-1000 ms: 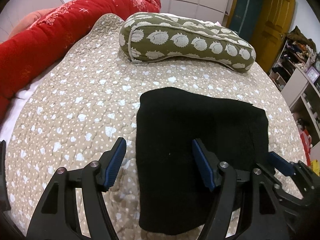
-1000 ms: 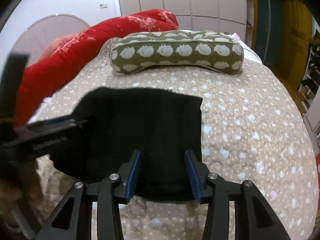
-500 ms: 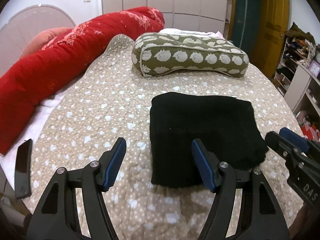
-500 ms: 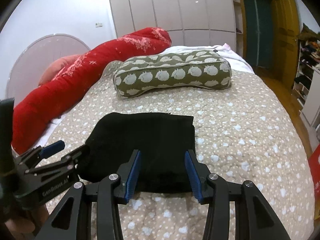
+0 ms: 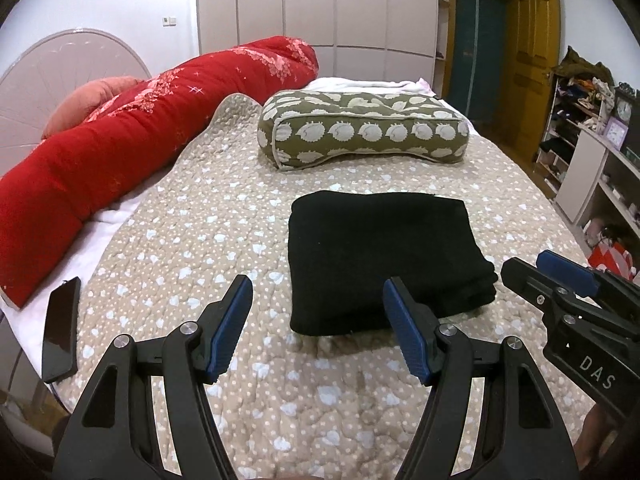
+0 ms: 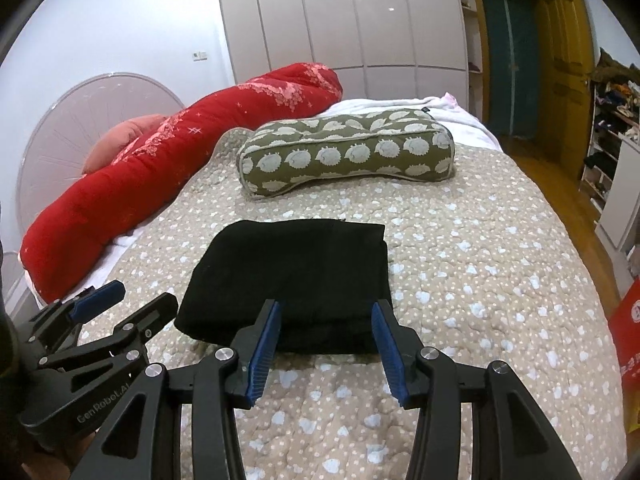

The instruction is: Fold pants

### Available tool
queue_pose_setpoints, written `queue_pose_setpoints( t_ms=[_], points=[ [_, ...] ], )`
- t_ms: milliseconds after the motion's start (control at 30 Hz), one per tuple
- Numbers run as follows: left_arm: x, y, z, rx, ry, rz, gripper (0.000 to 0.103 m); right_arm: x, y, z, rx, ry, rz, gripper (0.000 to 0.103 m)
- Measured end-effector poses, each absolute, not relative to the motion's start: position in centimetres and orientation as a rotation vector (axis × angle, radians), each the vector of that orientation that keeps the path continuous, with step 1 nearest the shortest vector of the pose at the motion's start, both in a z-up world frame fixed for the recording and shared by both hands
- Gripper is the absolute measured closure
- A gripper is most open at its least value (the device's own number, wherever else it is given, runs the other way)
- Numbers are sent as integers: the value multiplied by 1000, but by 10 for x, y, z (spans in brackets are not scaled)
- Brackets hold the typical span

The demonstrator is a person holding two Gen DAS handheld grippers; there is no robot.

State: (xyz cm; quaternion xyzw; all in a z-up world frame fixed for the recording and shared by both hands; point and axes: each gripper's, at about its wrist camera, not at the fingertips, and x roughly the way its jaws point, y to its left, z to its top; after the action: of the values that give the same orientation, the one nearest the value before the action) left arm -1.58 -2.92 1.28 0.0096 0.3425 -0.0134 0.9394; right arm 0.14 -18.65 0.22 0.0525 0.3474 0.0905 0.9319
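The black pants [image 5: 380, 256] lie folded into a thick rectangle on the beige quilted bed [image 5: 208, 240]; they also show in the right wrist view [image 6: 296, 280]. My left gripper [image 5: 318, 296] is open and empty, held above the bed just short of the pants' near left corner. My right gripper [image 6: 326, 316] is open and empty, held just short of the pants' near edge. The right gripper shows at the right in the left wrist view [image 5: 560, 276], and the left gripper shows at the left in the right wrist view [image 6: 120, 304].
A green hedgehog-print pillow [image 5: 360, 132] lies behind the pants. A long red bolster [image 5: 120, 136] runs along the bed's left side. A black phone [image 5: 60, 328] lies at the near left bed edge. Shelves [image 5: 592, 152] stand at the right.
Both grippers have pulled back and up from the folded pants, which now lie farther off. The pants have not moved.
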Motion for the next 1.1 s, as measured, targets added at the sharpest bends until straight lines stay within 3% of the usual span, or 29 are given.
queue_pose_setpoints(
  t_ms=[1100],
  points=[
    [-30,-29,13,10,694,-21,35,-8,-182,1,106,722,199,57]
  ],
)
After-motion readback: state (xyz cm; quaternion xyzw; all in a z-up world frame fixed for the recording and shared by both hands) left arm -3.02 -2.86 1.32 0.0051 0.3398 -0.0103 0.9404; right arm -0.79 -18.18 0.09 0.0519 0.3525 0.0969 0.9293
